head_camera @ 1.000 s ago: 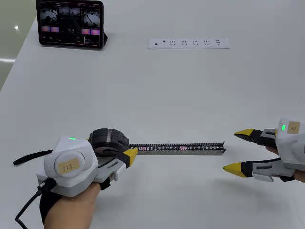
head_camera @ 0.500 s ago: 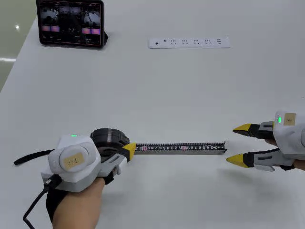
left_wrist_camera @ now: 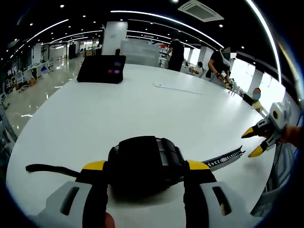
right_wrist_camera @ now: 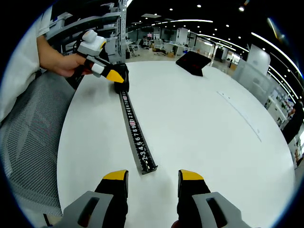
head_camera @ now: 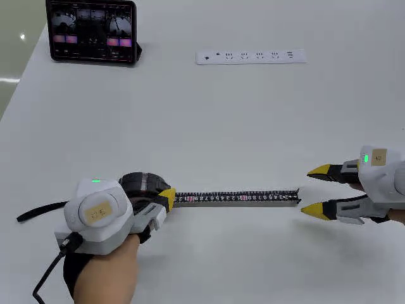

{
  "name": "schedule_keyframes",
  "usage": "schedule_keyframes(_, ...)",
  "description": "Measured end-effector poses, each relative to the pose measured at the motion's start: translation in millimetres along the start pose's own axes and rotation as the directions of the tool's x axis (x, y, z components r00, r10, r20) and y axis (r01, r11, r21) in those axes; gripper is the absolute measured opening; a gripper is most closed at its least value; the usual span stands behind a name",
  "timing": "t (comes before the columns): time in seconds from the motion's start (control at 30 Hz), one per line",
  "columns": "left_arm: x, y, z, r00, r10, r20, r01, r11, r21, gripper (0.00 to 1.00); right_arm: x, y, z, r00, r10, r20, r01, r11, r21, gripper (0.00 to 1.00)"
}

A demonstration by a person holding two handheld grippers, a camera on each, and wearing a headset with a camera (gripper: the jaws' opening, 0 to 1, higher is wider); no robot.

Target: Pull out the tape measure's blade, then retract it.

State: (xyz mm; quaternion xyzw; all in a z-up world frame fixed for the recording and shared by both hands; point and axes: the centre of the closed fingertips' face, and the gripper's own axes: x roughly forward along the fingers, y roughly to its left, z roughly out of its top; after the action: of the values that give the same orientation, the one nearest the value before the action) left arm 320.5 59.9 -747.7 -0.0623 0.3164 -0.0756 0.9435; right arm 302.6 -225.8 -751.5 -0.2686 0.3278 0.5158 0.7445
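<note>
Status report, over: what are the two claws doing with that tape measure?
Left gripper shut on tape measure case. Blade out, flat on table. Right gripper open, just short of its tip. Nothing between.

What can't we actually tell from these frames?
- Tape measure case: any lock button hidden behind left hand-held gripper, left gripper view.
- Blade end hook: too small, head view.
- Tablet screen content: too small, head view.
- Right hand-held gripper: rear cut off by head view's right edge.

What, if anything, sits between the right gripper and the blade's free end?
Nothing visible. Only bare table separates the open right gripper from the blade tip; the left gripper clamps the tape measure.
</note>
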Motion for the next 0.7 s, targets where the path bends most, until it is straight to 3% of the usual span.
schedule_keyframes(0.7,0.3,0.1,-0.5,0.9999,-0.011,-0.005,0.011,1.0,-0.004,0.6,15.2,4.5,-0.4,0.9923,0.098,-0.076,-0.105,0.989,-0.1,0.26)
